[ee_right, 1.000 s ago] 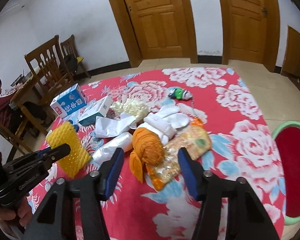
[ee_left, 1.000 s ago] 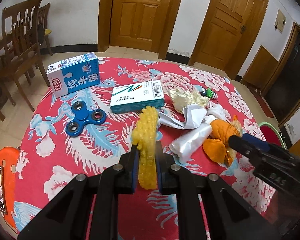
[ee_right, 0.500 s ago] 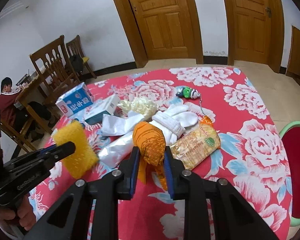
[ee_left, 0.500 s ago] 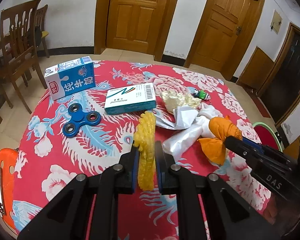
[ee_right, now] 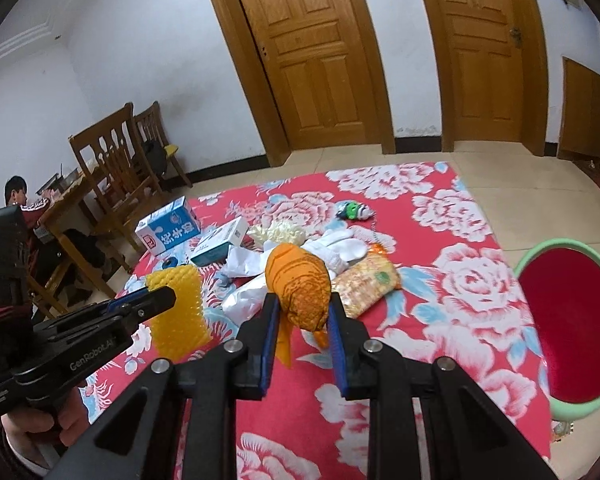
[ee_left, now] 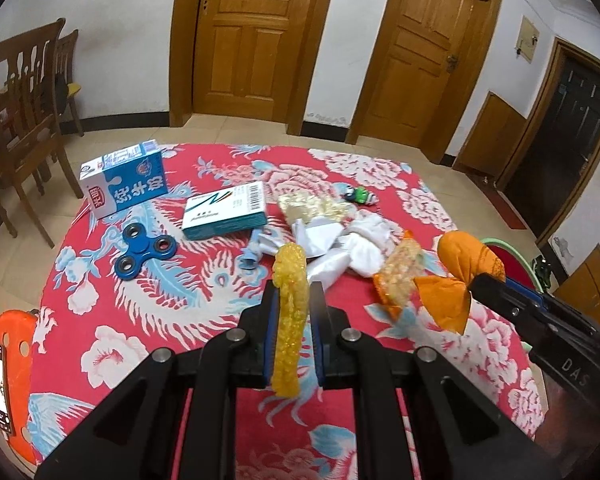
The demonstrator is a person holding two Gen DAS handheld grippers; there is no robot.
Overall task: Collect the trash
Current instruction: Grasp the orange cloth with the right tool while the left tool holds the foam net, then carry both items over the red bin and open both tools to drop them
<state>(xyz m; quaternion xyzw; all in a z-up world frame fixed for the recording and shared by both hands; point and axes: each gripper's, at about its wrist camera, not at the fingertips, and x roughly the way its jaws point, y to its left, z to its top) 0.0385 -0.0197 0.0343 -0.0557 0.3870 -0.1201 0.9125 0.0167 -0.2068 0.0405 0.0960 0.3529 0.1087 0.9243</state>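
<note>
Looks like a room in somebody's home. Panelled wooden doors (ee_right: pixel 316 52) in white walls, tiled floor (ee_right: pixel 512 176), carved wooden chairs (ee_right: pixel 112 172) pulled up at a side table where a person (ee_right: pixel 18 200) sits. The main table has a red flowery cloth (ee_left: pixel 148 304) with everyday stuff on it, like a milk carton (ee_left: pixel 126 188) and a fidget spinner (ee_left: pixel 145 251).

Two boxes (ee_left: pixel 126 183) (ee_left: pixel 225 210), one blue spinner (ee_left: pixel 145 251), two wooden doors (ee_left: pixel 247 42) (ee_left: pixel 422 56).

Red floral tablecloth (ee_left: pixel 148 332), milk carton (ee_left: pixel 126 187), blue spinner (ee_left: pixel 145 251), teal box (ee_left: pixel 225 210), wrappers (ee_left: pixel 332 236)
</note>
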